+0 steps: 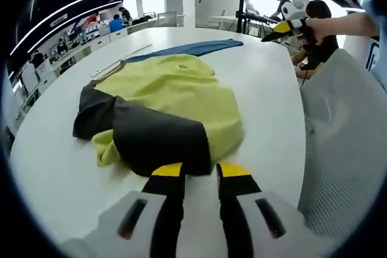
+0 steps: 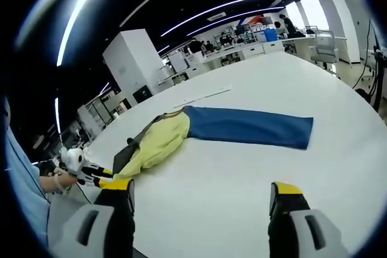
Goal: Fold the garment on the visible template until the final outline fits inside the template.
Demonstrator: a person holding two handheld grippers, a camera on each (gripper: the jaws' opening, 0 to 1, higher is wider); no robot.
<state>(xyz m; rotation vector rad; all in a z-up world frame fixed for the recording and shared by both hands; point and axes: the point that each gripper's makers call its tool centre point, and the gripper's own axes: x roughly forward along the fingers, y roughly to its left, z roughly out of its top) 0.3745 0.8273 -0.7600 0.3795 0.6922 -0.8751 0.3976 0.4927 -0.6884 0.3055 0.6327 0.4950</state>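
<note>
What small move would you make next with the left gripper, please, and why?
Probably ease the left gripper forward and close it on the dark grey hem of the crumpled yellow, grey and blue garment: its jaws stand slightly apart right at that edge, not gripping.

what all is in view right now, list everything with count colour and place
garment: one, yellow body with dark grey panels and a blue sleeve, bunched on the table
table: one, white, under the garment
strip: one, pale, thin, lying on the table beyond the garment
mesh chair: one, white, at the table edge
desks and people: several, far background
left gripper: one, black with yellow tips, jaws nearly closed at the garment's dark edge
right gripper: one, same colours, jaws wide apart over bare table
</note>
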